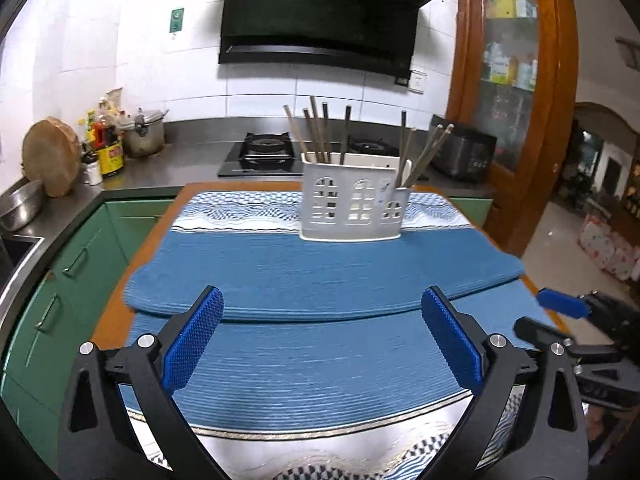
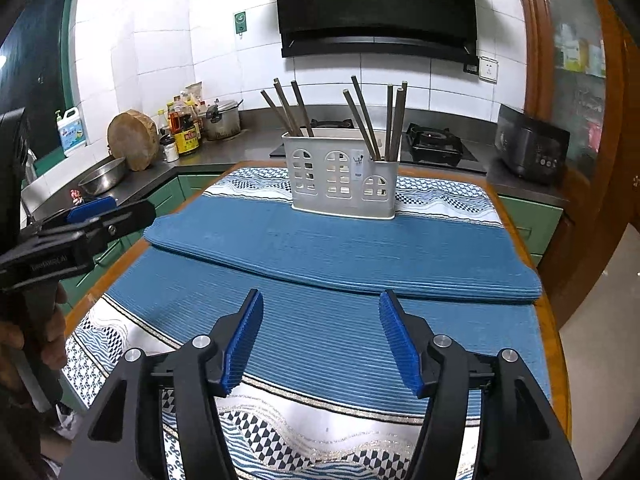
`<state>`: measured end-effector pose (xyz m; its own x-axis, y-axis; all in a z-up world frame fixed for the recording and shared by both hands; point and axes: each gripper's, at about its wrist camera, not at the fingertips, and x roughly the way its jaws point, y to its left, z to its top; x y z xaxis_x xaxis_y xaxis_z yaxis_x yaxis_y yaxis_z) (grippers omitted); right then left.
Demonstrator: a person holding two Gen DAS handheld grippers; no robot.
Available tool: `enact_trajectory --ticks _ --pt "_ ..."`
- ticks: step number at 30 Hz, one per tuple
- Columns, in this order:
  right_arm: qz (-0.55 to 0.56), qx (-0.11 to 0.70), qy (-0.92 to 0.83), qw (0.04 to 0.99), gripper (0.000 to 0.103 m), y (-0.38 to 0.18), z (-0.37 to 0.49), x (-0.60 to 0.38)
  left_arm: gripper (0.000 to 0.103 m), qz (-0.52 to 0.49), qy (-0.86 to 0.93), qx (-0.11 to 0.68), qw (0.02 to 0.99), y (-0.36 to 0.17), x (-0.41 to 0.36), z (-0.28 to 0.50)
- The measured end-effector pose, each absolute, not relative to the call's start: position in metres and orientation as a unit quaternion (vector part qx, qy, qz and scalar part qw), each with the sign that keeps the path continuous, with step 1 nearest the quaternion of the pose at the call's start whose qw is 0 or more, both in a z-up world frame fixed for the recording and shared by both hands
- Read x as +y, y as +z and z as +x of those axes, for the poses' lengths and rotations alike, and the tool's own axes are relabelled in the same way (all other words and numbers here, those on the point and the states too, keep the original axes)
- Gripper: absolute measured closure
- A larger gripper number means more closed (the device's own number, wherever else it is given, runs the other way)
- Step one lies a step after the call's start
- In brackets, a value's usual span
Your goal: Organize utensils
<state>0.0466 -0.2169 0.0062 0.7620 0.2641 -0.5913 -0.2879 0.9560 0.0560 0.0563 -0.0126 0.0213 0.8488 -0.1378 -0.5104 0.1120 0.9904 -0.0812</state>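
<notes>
A: Both grippers sat low over the near end of the tabletop (image 1: 114,312). Left gripper (image 1: 320,332) had its fingers (image 1: 194,340) spread about as wide as they go, nothing between them but blue cloth (image 1: 320,264). Right gripper (image 2: 320,340) stood partly open, also empty

B: And the utensils?

A: All chopsticks (image 2: 362,114), as far as I could tell, dark and long. They stood in the white holder (image 2: 340,184) at the far end of the tabletop, well apart from both grippers. One cluster leaned in the left compartment, another in the right; the middle looked empty from the right wrist view, though the holder wall hid the bottoms

B: Anything loose on the cloth?

A: None seen. A folded blue mat (image 2: 340,256) lay across the cloth between grippers and holder, bare

B: So what was the step?

A: My reading: either a reach toward the holder to sort sticks, or the sorting was already done and both hands were clear. Could not settle which

B: If it was a reach?

A: Advice noted: go in from above, take one stick near its top where it fans clear of its neighbours, fingers narrowed first so they don't rake the whole bunch. Lift straight along the stick's lean. The holder looked light and slotted, likely to tip or slide on the cloth, so the other gripper ought to steady its rim

B: Risks?

A: Dragging two sticks at once; snagging the mat's raised edge on the way across
</notes>
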Motion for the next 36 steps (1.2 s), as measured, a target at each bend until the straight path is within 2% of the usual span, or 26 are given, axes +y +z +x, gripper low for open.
enact_trajectory --ticks 36 --pt "-0.02 0.282 0.134 0.95 0.032 0.019 -0.002 -0.216 0.005 -0.008 -0.047 0.262 0.964 0.019 -0.004 0.003"
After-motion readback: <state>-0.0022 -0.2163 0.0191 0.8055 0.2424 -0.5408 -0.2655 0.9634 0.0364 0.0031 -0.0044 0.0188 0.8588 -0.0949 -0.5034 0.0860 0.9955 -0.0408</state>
